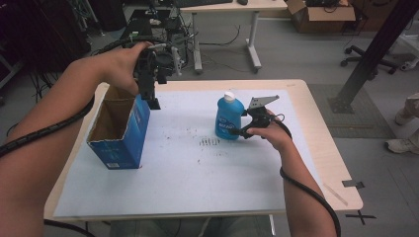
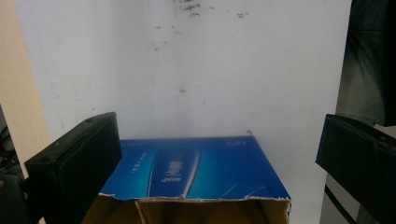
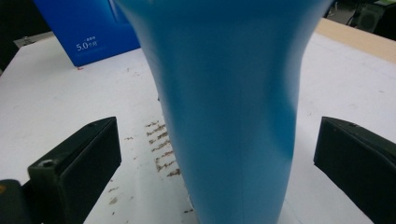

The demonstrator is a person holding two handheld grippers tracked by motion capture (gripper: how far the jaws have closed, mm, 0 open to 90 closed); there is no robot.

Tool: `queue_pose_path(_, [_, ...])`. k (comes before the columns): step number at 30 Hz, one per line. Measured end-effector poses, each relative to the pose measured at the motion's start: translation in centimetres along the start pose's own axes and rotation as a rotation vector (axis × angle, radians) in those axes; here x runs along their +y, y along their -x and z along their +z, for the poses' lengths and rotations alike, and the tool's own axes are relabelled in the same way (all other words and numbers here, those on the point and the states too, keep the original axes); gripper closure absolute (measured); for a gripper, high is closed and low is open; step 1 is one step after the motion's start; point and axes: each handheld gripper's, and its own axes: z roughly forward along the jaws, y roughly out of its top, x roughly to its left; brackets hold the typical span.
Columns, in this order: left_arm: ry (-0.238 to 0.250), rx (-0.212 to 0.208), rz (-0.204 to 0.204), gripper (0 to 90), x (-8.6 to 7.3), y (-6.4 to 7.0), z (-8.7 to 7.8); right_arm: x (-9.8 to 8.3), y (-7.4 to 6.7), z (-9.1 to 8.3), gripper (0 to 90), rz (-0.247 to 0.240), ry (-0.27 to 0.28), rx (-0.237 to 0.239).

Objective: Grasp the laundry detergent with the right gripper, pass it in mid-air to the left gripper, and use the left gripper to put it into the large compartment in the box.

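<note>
White sheeting covers the bench (image 1: 197, 187), and your blue bottle (image 1: 229, 118) stands upright right of its middle, well apart from the open blue carton (image 1: 118, 129) at the left. Your right hand-held gripper (image 1: 243, 132) brackets the bottle, jaws spread wide on either side; close squarely on the body, below the white cap (image 1: 229, 96). Your left hand-held gripper (image 1: 149, 101) hangs open over the carton's far rim; move it aside, since it crowds the opening.

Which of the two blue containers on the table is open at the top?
The blue cardboard box at the table's left: its top is torn open, showing brown inside. The blue bottle keeps its white cap on.
</note>
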Motion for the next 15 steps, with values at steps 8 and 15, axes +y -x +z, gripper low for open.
queue_pose_path(8, [0.005, 0.002, 0.000, 0.3, -0.15, 0.06, -0.02, -0.32, -0.08, 0.39, 0.9, 0.008, 0.024, -0.003])
queue_pose_path(15, [0.006, 0.003, -0.003, 0.3, -0.34, 0.10, 0.04, -0.16, -0.19, 0.68, 2.1, 0.007, 0.037, -0.008])
